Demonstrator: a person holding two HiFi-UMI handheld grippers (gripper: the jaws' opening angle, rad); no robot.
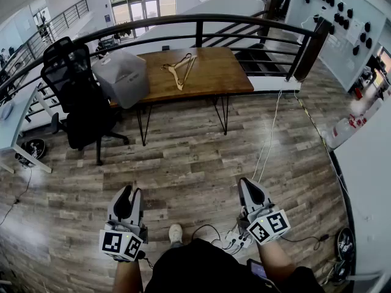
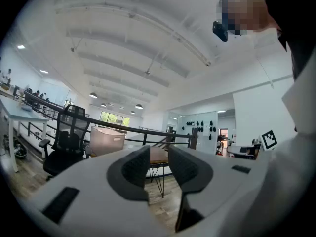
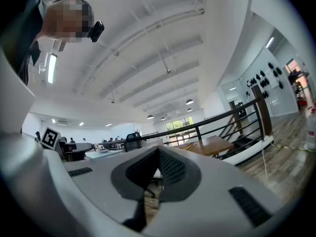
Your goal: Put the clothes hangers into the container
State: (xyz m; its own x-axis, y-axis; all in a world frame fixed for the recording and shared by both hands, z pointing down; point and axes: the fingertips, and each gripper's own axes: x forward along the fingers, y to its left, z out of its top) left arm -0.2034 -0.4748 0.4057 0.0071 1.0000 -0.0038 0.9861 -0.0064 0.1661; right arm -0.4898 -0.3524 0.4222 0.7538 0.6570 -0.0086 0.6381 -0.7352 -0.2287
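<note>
Two or three wooden clothes hangers (image 1: 179,69) lie in a loose pile on the brown wooden table (image 1: 214,78) far ahead of me. At the table's left end stands the grey container (image 1: 121,77), which also shows in the left gripper view as a pale box (image 2: 105,141). Both grippers are held low over the floor, well short of the table. My left gripper (image 1: 131,191) (image 2: 159,155) has a narrow gap between its jaws and nothing in it. My right gripper (image 1: 247,183) (image 3: 158,150) has its jaws pressed together, empty.
A black office chair (image 1: 77,96) stands left of the table beside the container. A black railing (image 1: 201,22) curves behind the table. A white desk (image 1: 12,127) is at the far left. Cables and a power strip (image 1: 235,240) lie on the wood floor by my feet.
</note>
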